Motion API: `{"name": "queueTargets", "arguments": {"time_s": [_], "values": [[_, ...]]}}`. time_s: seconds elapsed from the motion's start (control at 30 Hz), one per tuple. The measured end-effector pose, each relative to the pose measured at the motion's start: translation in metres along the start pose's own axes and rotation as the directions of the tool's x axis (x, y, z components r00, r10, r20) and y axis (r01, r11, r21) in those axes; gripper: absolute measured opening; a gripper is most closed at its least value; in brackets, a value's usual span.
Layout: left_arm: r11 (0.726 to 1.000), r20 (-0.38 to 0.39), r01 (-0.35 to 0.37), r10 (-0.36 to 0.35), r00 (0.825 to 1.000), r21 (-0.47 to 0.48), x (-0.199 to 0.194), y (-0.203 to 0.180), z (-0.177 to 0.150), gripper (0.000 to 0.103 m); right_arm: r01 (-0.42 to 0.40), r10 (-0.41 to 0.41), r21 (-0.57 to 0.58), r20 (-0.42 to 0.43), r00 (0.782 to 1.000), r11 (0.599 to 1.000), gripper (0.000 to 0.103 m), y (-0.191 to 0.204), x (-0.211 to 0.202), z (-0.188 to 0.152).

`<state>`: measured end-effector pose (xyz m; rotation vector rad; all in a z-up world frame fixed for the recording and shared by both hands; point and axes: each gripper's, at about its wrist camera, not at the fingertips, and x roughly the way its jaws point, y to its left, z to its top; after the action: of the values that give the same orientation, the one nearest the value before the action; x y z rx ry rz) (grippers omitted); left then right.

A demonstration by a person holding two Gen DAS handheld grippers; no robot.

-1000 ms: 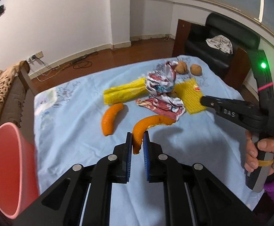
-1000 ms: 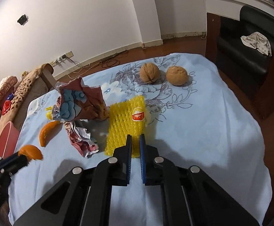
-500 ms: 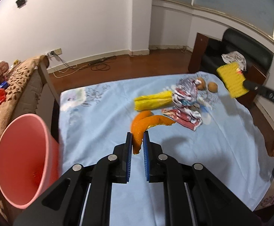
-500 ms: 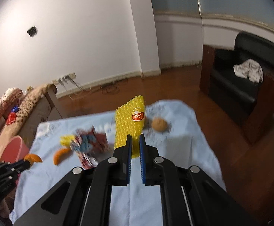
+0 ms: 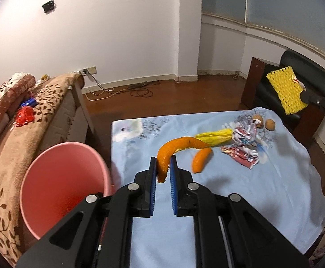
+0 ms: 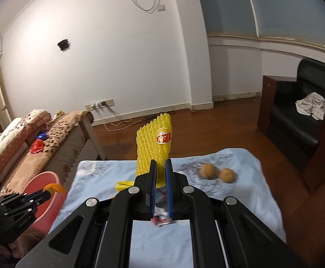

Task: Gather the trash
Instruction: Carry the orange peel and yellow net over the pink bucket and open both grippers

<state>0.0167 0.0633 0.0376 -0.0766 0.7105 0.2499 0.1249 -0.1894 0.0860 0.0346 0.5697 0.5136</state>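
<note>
Gripping: left claw [image 5: 163,167] one orange peel [image 5: 173,148], right claw [image 6: 160,172] one foam net [image 6: 154,141]; two walnuts [image 6: 218,173].

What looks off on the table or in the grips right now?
Nothing spilled or damaged. Trash is loose on the blue cloth: an orange peel, yellow wrapper, crumpled wrappers. Two walnuts sit apart.
</note>
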Motion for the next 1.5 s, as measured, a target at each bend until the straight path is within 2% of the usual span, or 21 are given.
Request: {"name": "queueTargets", "arguments": {"time_s": [0.23, 0.4, 0.6, 0.8, 1.1, 1.5], "values": [[0.998, 0.031, -0.064, 0.064, 0.997, 0.006, -0.015, 0.038, -0.005, 0.011, -0.086, 0.085, -0.028, -0.032, 0.996, 0.996, 0.007, 0.063, 0.011, -0.006], [0.995, 0.035, -0.09, 0.092, 0.995, -0.043, -0.017, 0.071, -0.013, 0.011, -0.146, 0.135, -0.127, -0.092, 0.987, 0.981, 0.007, 0.131, 0.029, -0.018], [0.982, 0.06, -0.168, 0.173, 0.983, -0.092, -0.02, 0.11, -0.023, 0.011, -0.192, 0.155, -0.256, -0.155, 0.976, 0.948, 0.007, 0.205, 0.049, -0.032], [0.965, 0.065, -0.234, 0.242, 0.968, -0.116, -0.019, 0.143, -0.032, 0.011, -0.208, 0.145, -0.327, -0.206, 0.968, 0.922, 0.007, 0.256, 0.072, -0.045], [0.95, 0.055, -0.295, 0.302, 0.952, -0.107, -0.01, 0.178, -0.041, 0.011, -0.212, 0.113, -0.343, -0.286, 0.952, 0.915, 0.007, 0.292, 0.103, -0.066], [0.943, 0.015, -0.316, 0.319, 0.948, -0.103, 0.013, 0.203, -0.044, 0.011, -0.198, 0.082, -0.351, -0.32, 0.944, 0.915, 0.007, 0.31, 0.127, -0.077]]}}
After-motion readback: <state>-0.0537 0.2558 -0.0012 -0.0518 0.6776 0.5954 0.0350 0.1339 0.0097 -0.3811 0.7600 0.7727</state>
